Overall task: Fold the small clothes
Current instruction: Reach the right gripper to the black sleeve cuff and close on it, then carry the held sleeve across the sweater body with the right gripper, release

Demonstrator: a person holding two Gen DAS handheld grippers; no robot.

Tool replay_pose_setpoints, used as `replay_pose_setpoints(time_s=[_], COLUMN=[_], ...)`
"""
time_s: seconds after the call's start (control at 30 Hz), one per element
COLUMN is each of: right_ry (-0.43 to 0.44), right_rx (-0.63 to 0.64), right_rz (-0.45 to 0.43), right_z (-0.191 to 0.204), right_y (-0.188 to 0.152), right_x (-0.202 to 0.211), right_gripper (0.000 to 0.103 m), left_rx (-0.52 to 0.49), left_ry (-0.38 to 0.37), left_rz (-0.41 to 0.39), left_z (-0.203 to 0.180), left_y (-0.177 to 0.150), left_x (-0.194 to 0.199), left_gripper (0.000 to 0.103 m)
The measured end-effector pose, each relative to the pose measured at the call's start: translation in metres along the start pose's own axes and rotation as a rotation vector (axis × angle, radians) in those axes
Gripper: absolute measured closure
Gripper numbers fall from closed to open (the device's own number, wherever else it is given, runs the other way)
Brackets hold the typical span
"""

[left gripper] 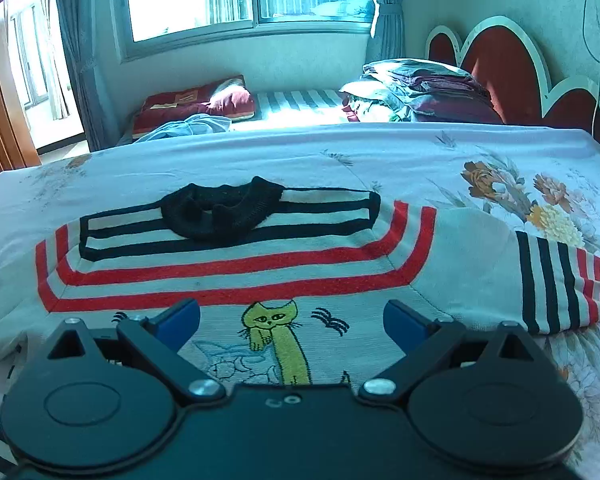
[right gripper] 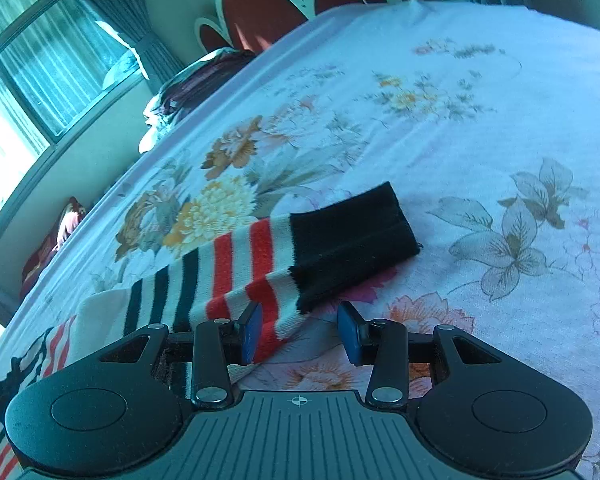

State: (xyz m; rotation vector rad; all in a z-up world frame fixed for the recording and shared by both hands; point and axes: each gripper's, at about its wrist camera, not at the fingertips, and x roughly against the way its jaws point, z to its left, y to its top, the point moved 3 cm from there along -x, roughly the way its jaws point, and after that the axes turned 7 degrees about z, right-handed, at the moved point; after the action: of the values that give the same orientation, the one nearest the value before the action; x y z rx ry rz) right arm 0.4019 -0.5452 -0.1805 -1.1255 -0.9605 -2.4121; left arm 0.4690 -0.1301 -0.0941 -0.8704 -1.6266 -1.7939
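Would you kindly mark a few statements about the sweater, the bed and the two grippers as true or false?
1. The sweater lies spread flat on the floral bedsheet. True.
2. The left gripper is shut on the collar. False: its jaws are open, over the yellow cat print.
3. The sleeve cuff is black. True.
4. The right gripper is far from the sleeve. False: it is open at the sleeve's striped edge.
5. The sleeve is already folded over the body. False: it lies stretched outward.
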Motion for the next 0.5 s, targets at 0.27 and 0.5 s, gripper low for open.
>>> replay_pose_setpoints(time_s=[0.27,0.5], right_ry=[0.006,-0.045], right_rx=[-0.024,0.161], right_rz=[-0.045,-0.036], right_z=[-0.001,0.029], right_y=[0.009,0.017], right_x=[-0.009,-0.024], right_gripper=[0.064,0.097], left_rx=[0.002,-0.083], left_ry=[0.004,0.026], left_rz=[0.043,0.177], left_z=[0.001,0.038], left_y=[0.005,-0.005], left_x=[-0.016,-0.045], left_gripper=[0.005,0.009])
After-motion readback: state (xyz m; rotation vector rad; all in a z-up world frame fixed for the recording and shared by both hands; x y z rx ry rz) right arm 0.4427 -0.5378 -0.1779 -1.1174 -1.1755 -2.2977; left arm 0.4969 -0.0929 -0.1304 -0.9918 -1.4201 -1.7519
